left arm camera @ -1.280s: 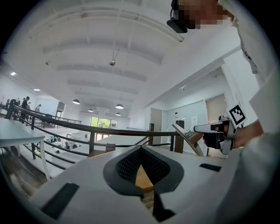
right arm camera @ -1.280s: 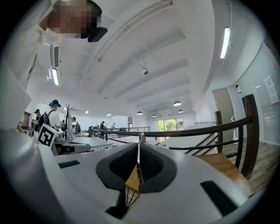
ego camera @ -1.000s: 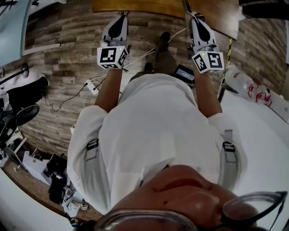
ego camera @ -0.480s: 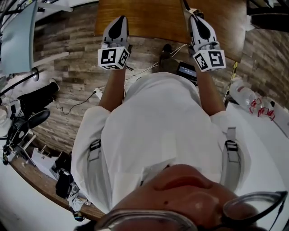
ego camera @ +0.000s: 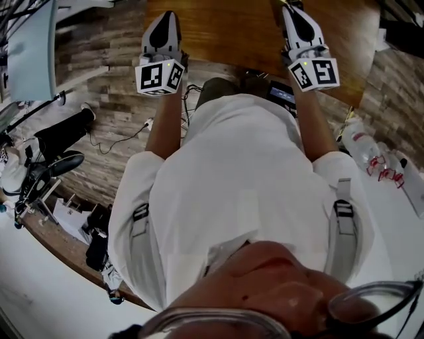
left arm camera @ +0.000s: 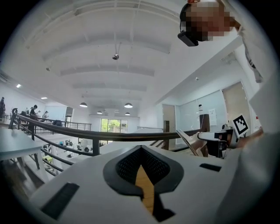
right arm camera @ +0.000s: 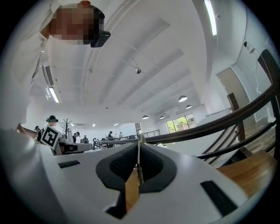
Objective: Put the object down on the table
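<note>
Two large surfaces: the plank floor (ego camera: 99, 86) is giving up the top of the head view to the wooden table (ego camera: 225, 30), which is showing far more of its top than a second ago, its near edge now lying lower in frame.
Railing (left arm camera: 65, 127): is crossing the room ahead of both tools in the two gripper views, beyond the table.
White surface (ego camera: 397, 232): is curving along the right side, behind the right elbow.
Person (ego camera: 232, 185): is standing closer to the wooden table than before; the white shirt is now covering the feet that were showing between the forearms, and it is blocking the floor right below.
Left tool (ego camera: 165, 16): is reaching out level, further over the wood than a second ago; its jaws are resting together at the tips, with only a sliver of table showing through the slot below them.
Right tool (ego camera: 291, 10): is reaching over the table alongside, well apart from the left one; its jaws are pressing together too, clamping nothing.
Bottle (ego camera: 361, 140): is lying at the right, by the white surface's edge.
Black device (ego camera: 281, 95): is showing just beside the right forearm, partly hidden by the shirt.
Power strip (ego camera: 147, 124): is lying on the floor left of the left forearm, with cables (ego camera: 106, 142) trailing from it.
Object: is showing in no view, so I cannot tell where it is lying.
</note>
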A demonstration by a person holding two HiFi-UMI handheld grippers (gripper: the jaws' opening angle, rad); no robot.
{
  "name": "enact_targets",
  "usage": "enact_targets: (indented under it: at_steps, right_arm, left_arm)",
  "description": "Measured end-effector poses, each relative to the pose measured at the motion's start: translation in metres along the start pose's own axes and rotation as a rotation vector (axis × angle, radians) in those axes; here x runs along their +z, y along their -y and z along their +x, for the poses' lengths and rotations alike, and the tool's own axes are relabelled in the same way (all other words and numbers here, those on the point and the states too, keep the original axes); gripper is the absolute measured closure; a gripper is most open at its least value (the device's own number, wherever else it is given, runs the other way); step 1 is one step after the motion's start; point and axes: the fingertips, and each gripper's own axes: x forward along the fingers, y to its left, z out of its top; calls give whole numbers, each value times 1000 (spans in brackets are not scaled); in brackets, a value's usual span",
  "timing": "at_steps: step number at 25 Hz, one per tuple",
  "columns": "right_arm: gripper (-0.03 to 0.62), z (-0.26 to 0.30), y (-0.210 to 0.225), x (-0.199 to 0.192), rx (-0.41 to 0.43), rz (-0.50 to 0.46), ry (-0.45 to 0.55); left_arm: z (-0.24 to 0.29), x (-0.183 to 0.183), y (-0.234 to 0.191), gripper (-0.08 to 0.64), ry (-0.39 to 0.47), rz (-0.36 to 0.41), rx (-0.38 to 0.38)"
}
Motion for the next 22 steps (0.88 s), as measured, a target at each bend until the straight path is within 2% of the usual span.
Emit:
enact_targets:
  at_steps: [7, 11, 18, 22]
  right_arm:
    - [567, 44, 1, -20, 2, 105, -48]
    - [567, 69, 5, -43, -30, 196, -88]
    - [567, 117, 1, -83, -99, 358, -164]
    - [568, 145, -5, -113, -122, 440, -199]
  left_arm:
    - [28, -15, -32, 546, -41, 8, 0]
    - [52, -30, -58, 546, -47, -24, -9]
    - [88, -49, -106, 546, -68, -58, -84]
    - [96, -63, -131, 546, -82, -66, -100]
